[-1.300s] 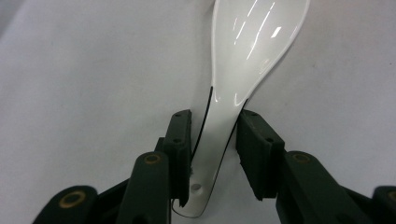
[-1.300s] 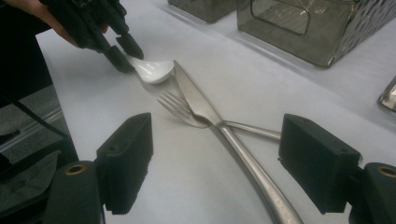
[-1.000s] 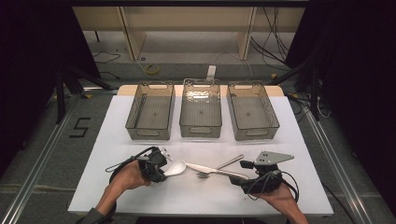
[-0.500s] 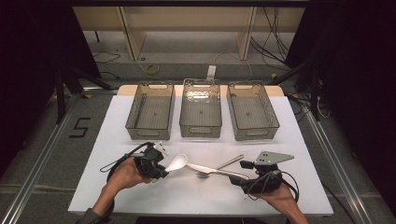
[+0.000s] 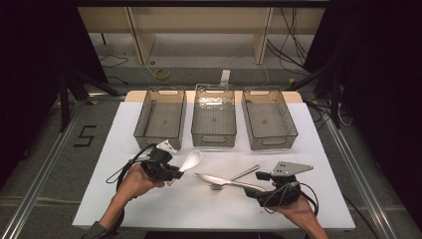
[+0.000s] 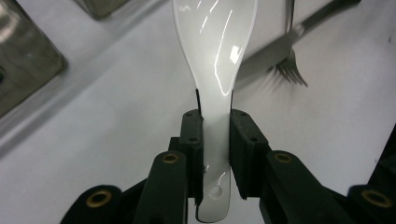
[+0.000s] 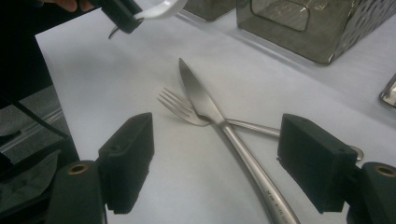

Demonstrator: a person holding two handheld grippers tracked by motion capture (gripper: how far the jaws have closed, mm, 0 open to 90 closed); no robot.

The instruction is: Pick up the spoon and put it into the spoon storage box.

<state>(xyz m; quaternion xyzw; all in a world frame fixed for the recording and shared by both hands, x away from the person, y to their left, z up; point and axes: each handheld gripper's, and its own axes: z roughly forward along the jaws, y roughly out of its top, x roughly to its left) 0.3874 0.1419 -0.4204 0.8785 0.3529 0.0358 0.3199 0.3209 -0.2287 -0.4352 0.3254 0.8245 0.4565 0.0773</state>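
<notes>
A white ceramic spoon (image 5: 191, 160) hangs above the white table, bowl pointing right toward the cutlery. My left gripper (image 5: 171, 172) is shut on its handle; in the left gripper view both pads press the spoon (image 6: 215, 70) at its narrow neck, left gripper (image 6: 215, 154). A steel knife (image 5: 226, 181) lies across a steel fork (image 5: 238, 177) on the table near the middle front. My right gripper (image 5: 256, 183) stands open at the knife's handle end. In the right gripper view the knife (image 7: 219, 126) and fork (image 7: 184, 109) lie between and beyond the wide-apart jaws of the right gripper (image 7: 219, 172).
Three clear plastic bins stand in a row at the back of the table: left bin (image 5: 160, 119), middle bin (image 5: 214, 122), right bin (image 5: 269, 119). The table's front edge (image 5: 209, 226) runs just behind both hands.
My left gripper has lifted the white spoon off the table and raised it a little. The right gripper, knife and fork have stayed in place.
</notes>
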